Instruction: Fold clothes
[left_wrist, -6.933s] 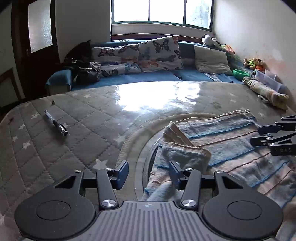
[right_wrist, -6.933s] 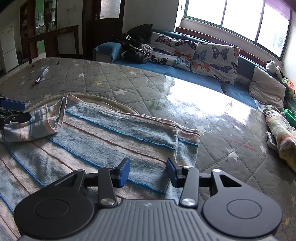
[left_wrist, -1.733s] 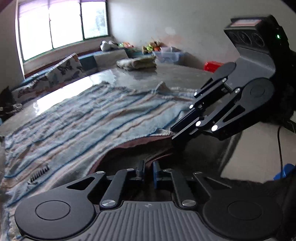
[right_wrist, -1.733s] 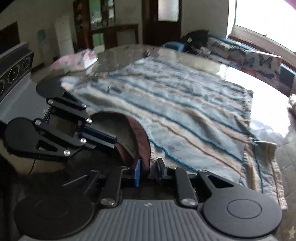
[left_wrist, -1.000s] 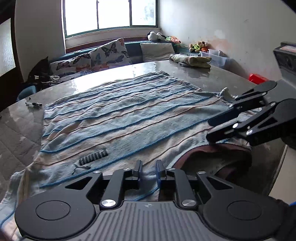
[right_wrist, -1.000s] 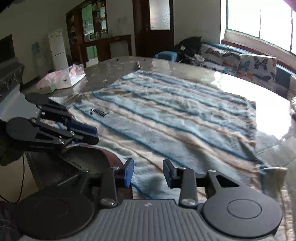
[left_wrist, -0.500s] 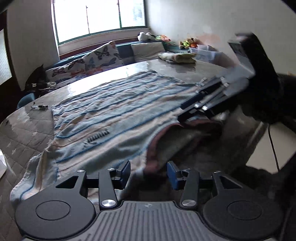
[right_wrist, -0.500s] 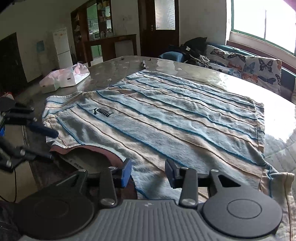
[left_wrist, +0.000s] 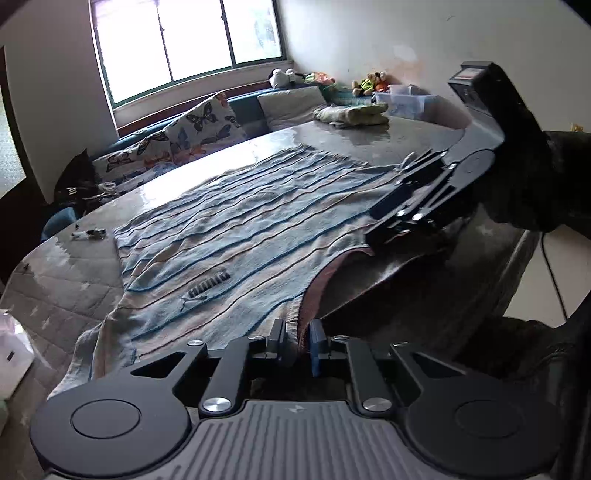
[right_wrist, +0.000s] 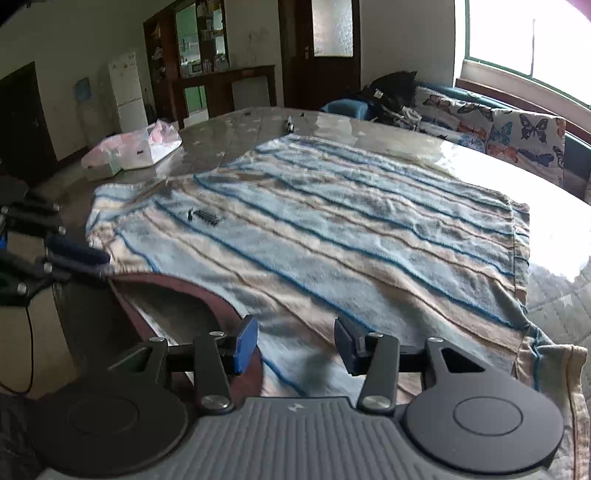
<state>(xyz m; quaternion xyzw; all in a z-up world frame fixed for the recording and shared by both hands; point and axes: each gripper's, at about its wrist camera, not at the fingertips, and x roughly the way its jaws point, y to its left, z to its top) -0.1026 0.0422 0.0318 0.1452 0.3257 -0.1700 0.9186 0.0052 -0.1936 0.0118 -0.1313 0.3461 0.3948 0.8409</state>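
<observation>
A striped blue and beige shirt (left_wrist: 236, 225) lies spread flat, front up, on the quilted table (left_wrist: 55, 273); it also shows in the right wrist view (right_wrist: 351, 225). My left gripper (left_wrist: 298, 341) is shut on the brown-edged collar (left_wrist: 317, 284) at the shirt's near edge. My right gripper (right_wrist: 295, 341) is open, its fingers over the shirt's near shoulder beside the collar (right_wrist: 192, 288). The right gripper shows in the left wrist view (left_wrist: 402, 210) resting at the collar's far end. The left gripper shows at the left edge of the right wrist view (right_wrist: 70, 254).
A pink and white plastic bag (right_wrist: 136, 147) lies at the table's far left. A small object (left_wrist: 88, 233) lies beyond the shirt. Folded cloth (left_wrist: 351, 114) sits at the far corner. A butterfly-cushion sofa (right_wrist: 498, 129) runs under the window. The table edge (left_wrist: 517, 266) drops off by the collar.
My left gripper has closed on the collar edge; it was open half a second ago. My right gripper stays open and has shifted slightly closer over the shoulder.
</observation>
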